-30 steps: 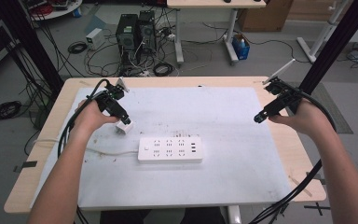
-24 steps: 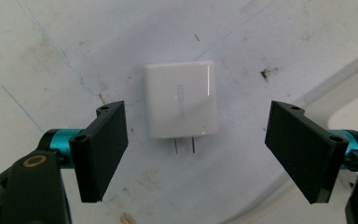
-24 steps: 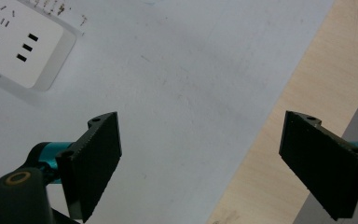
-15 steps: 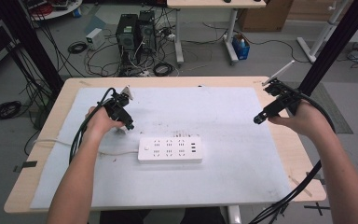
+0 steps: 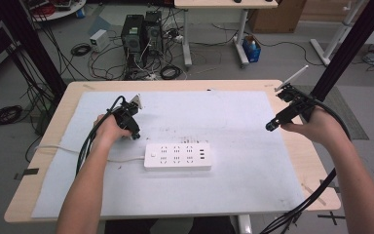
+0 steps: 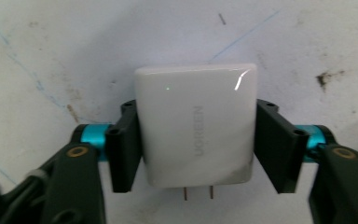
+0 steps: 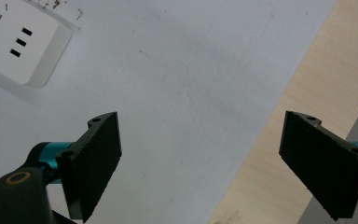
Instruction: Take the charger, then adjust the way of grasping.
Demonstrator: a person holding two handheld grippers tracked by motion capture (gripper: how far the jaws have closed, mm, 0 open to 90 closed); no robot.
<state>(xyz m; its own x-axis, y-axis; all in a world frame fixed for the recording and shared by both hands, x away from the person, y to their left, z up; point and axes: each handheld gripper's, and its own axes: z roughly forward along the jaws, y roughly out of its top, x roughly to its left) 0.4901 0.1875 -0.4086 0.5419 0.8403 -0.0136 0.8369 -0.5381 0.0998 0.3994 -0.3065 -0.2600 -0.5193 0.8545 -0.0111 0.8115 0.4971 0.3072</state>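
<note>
Gripping a white charger [image 6: 195, 132] between its two black pads, the left gripper [image 6: 196, 140] had its jaws closed flat against both sides of the glossy, rounded-cornered plastic block. Its jaws had just been closing, with the charger between them. Grey lettering ran along the charger's face, and two thin metal prongs stuck out of its lower edge toward the bottom of the left gripper view. Turquoise collars joined the ribbed pads to the black arms.

In the high view the left gripper [image 5: 132, 130] sat at centre-left of the frame, low on the mat [image 5: 233, 112], just up and left of the power strip [image 5: 177, 156]. The charger itself could not be made out beneath the gripper there. The mat was pale, matte and scuffed, with faint blue lines and dark specks. It covered most of the light wooden table [image 5: 68, 97]. The power strip was a long white plastic bar with rows of sockets, and a white cord [image 5: 58, 147] trailed from it toward the left of the frame.

The right gripper [image 7: 214, 161] stood wide open with nothing between its serrated pads, above the mat's edge. In the high view it [image 5: 271, 126] hung at centre-right of the frame.

Compared with a second earlier, the left gripper sat lower and nearer the power strip. The right gripper was unchanged.
</note>
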